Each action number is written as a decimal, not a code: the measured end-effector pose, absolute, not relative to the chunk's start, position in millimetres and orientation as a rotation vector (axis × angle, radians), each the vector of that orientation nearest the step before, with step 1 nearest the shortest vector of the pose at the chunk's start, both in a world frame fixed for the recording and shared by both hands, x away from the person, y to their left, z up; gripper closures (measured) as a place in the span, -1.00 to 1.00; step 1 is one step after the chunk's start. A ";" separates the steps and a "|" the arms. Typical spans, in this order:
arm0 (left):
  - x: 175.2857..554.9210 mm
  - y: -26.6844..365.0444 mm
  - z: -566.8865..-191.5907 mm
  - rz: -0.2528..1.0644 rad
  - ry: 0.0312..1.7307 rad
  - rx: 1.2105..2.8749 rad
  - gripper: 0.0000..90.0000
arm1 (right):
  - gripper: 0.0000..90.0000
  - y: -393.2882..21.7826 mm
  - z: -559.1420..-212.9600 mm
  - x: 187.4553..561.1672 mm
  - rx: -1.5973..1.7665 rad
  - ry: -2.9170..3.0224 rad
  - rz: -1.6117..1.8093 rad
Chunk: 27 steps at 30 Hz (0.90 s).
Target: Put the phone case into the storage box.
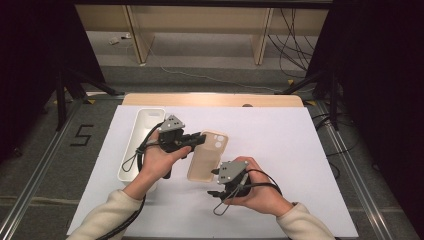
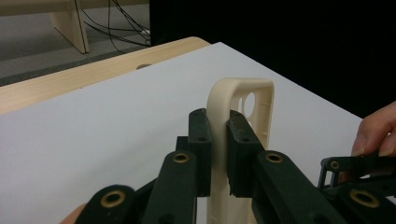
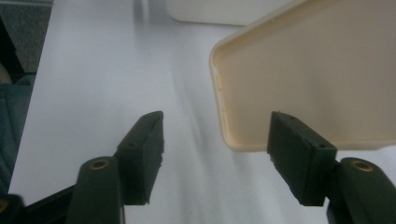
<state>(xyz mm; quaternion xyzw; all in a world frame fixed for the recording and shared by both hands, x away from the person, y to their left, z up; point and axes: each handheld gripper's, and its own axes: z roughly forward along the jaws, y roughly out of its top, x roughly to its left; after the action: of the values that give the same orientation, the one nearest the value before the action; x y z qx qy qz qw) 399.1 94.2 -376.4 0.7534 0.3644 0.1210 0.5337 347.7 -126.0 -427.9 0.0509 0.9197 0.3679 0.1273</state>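
Left claw (image 2: 219, 154) is clamped tight on the side wall of the beige phone case (image 2: 243, 107), pads pressed against the rim from both sides, and the case stands up on edge in that grip, camera cut-out at the far end. From the high view the left claw (image 1: 197, 140) reaches in from the left and pinches the case (image 1: 209, 156) near its far left edge, with the case hanging tilted over the middle of the white tabletop (image 1: 280, 145). The right claw (image 3: 217, 154) is spread wide, nothing pinched, its pads apart on either side of the case's near corner (image 3: 299, 79) with the right pad just in front of the rim. In the high view the right claw (image 1: 216, 175) sits just beside the case's near end. Off to the left lies a long white tray (image 1: 146, 125), lengthwise along the tabletop's left side.
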 end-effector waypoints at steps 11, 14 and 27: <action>398.2 96.2 -374.9 0.310 0.860 1.800 0.82 | -0.29 -137.4 -430.7 347.5 0.245 2.651 1.136; 397.8 96.1 -374.7 0.322 0.850 1.803 0.82 | -0.29 -140.0 -430.5 348.1 0.263 2.637 1.154; 397.2 99.9 -370.9 0.323 0.849 1.791 0.82 | -0.33 -147.6 -431.3 349.7 0.321 2.619 1.194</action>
<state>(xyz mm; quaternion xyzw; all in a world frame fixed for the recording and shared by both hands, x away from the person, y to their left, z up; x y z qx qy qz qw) 397.2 99.9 -370.9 0.7525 0.3566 0.1357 0.5368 349.7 -147.6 -431.3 0.1101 0.8975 0.4091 0.1224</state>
